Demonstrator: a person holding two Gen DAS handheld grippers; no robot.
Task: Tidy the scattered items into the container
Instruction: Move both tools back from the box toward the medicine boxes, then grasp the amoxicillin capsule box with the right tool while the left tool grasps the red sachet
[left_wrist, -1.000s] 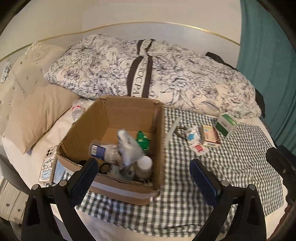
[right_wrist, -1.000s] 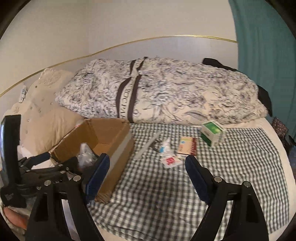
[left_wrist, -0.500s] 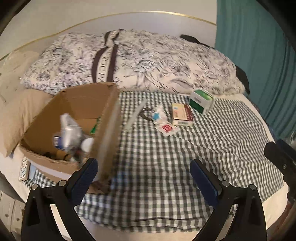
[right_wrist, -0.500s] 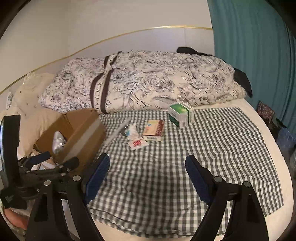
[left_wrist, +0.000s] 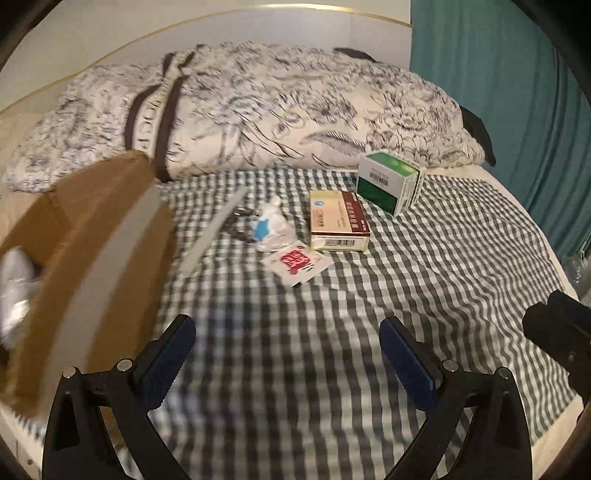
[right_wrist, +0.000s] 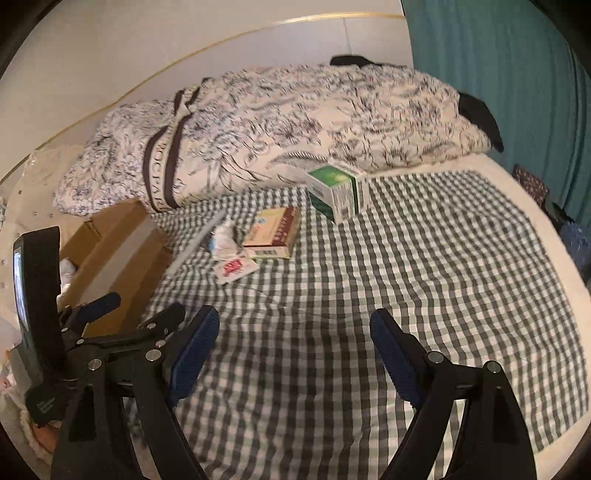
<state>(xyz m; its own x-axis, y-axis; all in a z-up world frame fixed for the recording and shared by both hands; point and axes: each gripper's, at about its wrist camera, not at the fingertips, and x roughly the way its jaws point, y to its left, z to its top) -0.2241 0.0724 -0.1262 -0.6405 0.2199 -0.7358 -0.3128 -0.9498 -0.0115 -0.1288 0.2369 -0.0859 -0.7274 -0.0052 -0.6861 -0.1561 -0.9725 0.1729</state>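
An open cardboard box (left_wrist: 92, 236) (right_wrist: 118, 243) sits at the left on the checked cloth, with items inside. Loose on the cloth lie a green and white box (left_wrist: 389, 181) (right_wrist: 338, 190), a flat tan and maroon box (left_wrist: 338, 221) (right_wrist: 271, 232), a red and white sachet (left_wrist: 295, 262) (right_wrist: 234, 269), a crumpled white and blue packet (left_wrist: 269, 225) (right_wrist: 221, 240) and a long grey strip (left_wrist: 216, 230) (right_wrist: 194, 245). My left gripper (left_wrist: 286, 352) is open and empty, near the box. My right gripper (right_wrist: 295, 349) is open and empty, over bare cloth.
A folded floral duvet (left_wrist: 258, 110) (right_wrist: 295, 118) lies behind the items. A teal curtain (left_wrist: 509, 92) hangs at the right. The checked cloth (left_wrist: 424, 295) covers the bed. The left gripper's body (right_wrist: 48, 314) shows at the left of the right wrist view.
Both grippers have swung to the right, away from the cardboard box and toward the loose items. Both stayed open and empty.
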